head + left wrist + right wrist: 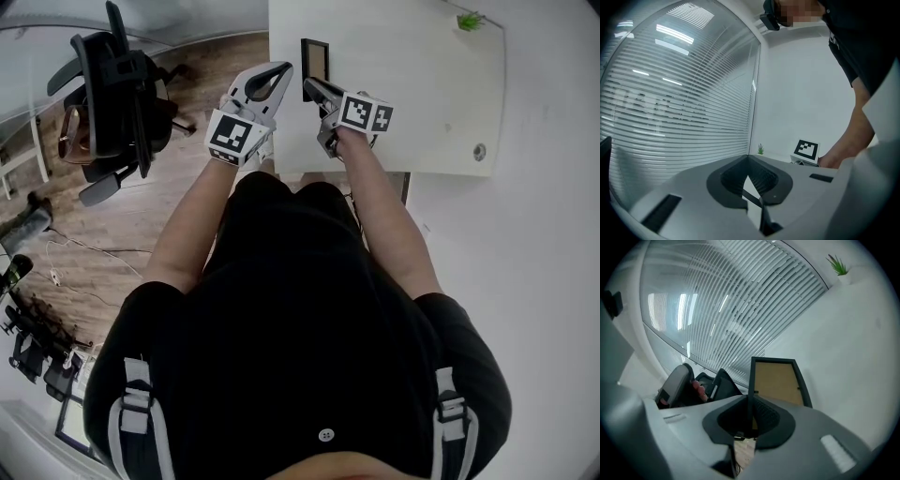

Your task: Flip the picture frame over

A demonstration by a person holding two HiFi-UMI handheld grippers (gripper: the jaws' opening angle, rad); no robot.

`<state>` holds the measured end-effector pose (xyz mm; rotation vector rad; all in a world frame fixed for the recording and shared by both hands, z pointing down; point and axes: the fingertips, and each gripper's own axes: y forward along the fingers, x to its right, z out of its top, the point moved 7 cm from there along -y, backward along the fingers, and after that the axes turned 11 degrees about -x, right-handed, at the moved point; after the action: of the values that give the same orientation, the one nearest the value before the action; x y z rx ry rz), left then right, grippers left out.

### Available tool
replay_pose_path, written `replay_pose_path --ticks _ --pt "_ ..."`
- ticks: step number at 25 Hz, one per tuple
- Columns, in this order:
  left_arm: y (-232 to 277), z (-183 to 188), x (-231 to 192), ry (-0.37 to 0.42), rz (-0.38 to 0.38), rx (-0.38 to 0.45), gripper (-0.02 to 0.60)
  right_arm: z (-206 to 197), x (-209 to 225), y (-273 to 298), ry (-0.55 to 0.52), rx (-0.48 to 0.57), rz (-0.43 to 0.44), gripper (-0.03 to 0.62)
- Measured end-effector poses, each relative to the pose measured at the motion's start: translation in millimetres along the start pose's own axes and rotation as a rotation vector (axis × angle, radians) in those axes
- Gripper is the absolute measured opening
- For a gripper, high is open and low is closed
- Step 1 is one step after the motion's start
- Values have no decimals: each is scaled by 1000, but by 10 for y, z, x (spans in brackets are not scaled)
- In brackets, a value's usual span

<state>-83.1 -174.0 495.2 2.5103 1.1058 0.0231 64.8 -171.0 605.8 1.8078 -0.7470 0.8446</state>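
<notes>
Brown backing board is showing on the picture frame (317,64), sitting by the white counter's (422,103) left edge, upper centre of the head view. The right claw (309,86) is clamping its left rail; the left claw (279,69) is hovering beside it, closed and empty. The turn-over looks to be starting: next, swinging that rail up and over without slipping
</notes>
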Motion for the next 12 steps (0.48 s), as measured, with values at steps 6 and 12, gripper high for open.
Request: replay_pose_path --ticks 6,12 --pt "82 -9 71 -9 15 -6 8 49 37 -13 100 26 187 51" --pt "163 -42 103 -14 25 -14 8 43 199 -27 186 48 289 49"
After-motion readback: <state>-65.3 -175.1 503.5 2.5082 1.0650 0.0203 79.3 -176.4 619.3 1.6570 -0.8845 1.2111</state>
